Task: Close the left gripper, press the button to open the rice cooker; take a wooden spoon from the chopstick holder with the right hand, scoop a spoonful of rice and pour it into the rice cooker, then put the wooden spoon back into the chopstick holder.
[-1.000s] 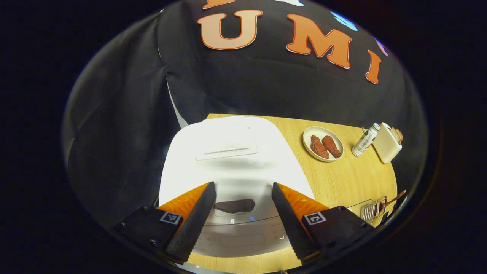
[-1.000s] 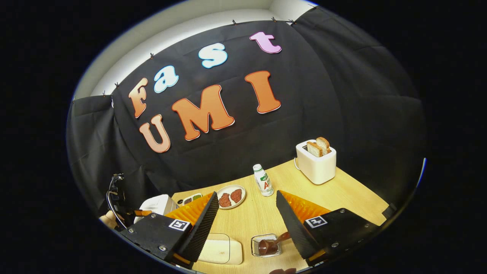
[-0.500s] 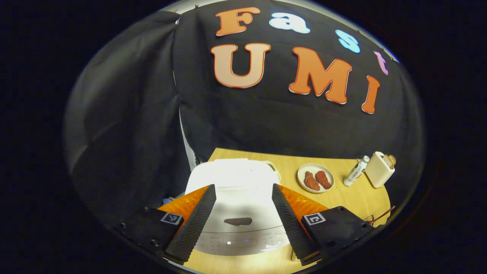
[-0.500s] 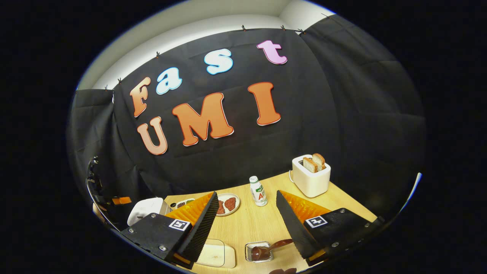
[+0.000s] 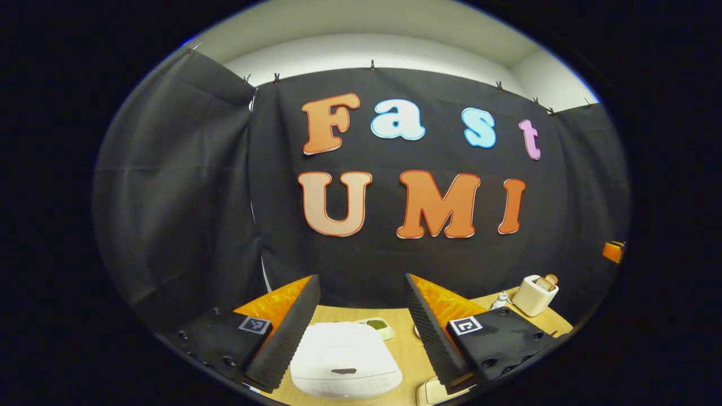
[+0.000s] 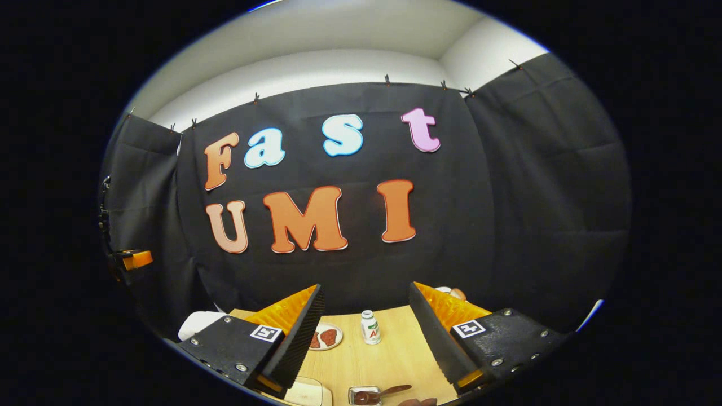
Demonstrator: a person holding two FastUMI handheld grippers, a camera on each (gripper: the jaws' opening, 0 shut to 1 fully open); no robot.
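Note:
The white rice cooker (image 5: pixel 344 361) stands with its lid down, low between the fingers of my left gripper (image 5: pixel 361 279). That gripper is open, holds nothing and is well back from the cooker. A dark button (image 5: pixel 343 371) shows near the cooker's front edge. My right gripper (image 6: pixel 365 286) is also open and holds nothing. Below it, at the bottom edge, the wooden spoon (image 6: pixel 389 390) lies in the small chopstick holder (image 6: pixel 361 396). A pale rice box (image 6: pixel 307 393) sits to the holder's left. The cooker (image 6: pixel 197 322) peeks out at the left.
On the wooden table (image 6: pixel 389 361) are a plate of meat (image 6: pixel 324 336) and a small bottle (image 6: pixel 369 327). A white toaster (image 5: pixel 536 293) stands at the far right, and a dish of greens (image 5: pixel 375 324) lies behind the cooker. The black cloth wall rises close behind.
Both grippers have drawn back and tilted up, so the cooker, the holder and the table things have sunk low and grown small. Both stayed open.

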